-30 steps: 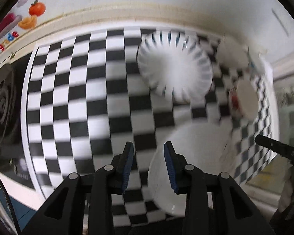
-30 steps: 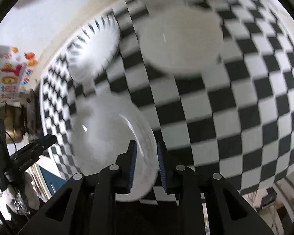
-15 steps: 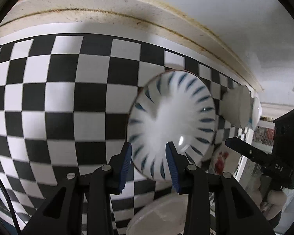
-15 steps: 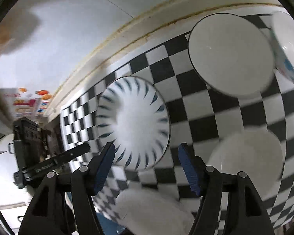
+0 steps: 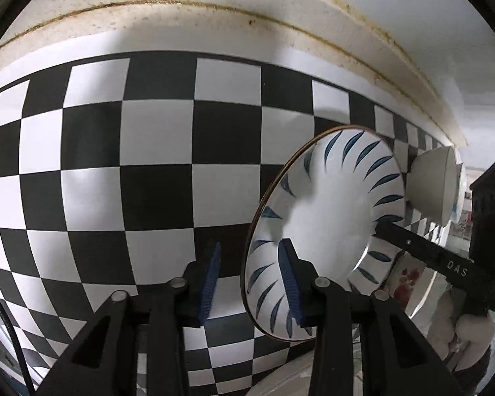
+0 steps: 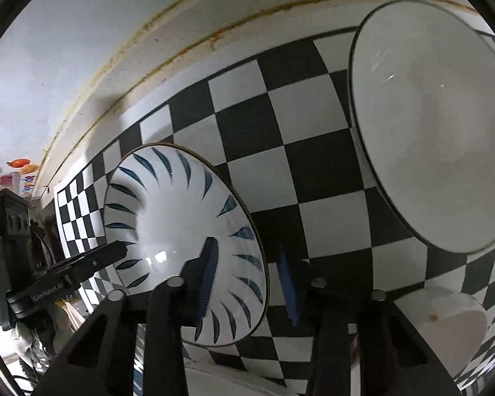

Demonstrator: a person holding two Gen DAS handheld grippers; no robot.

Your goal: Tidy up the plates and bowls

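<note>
Checkered black-and-white cloth (image 5: pixel 122 171) carries white blue-leaf plate (image 5: pixel 326 231), rim straddled at nine by closing left gripper (image 5: pixel 250 283) and at three by closing right gripper (image 6: pixel 247 280), pads not visibly pressing.

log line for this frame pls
stage: two-sided grasp | target: blue-leaf plate | left gripper: closing over rim | right gripper: closing over opposite rim

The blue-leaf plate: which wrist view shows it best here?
The right wrist view: the blue-leaf plate shows nearly its whole face, rim and pattern clear, with only claw parts over its lower edge. The left wrist view sees it more foreshortened, partly covered by both claws.
</note>
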